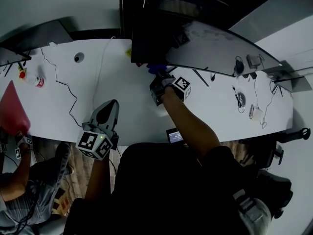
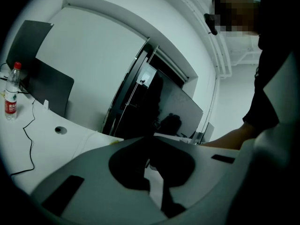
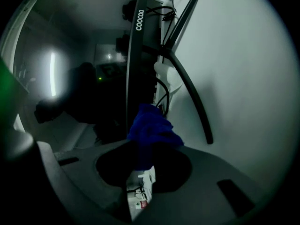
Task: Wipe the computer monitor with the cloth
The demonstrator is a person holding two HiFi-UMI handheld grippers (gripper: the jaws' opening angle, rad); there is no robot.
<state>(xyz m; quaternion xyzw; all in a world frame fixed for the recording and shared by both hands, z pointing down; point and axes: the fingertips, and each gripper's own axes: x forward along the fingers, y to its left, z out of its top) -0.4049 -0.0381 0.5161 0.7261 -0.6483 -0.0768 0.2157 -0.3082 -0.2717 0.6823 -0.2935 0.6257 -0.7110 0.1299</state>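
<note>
The right gripper is clamped on the blue cloth, which is held against the lower edge of the computer monitor at the back of the white desk. The left gripper has its jaws together with nothing between them. It sits low over the desk's near edge, well apart from the monitor.

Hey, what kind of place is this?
Likely an office or lab: a long white desk holds a wide flat computer monitor, a loose black cable and a clear plastic water bottle.
</note>
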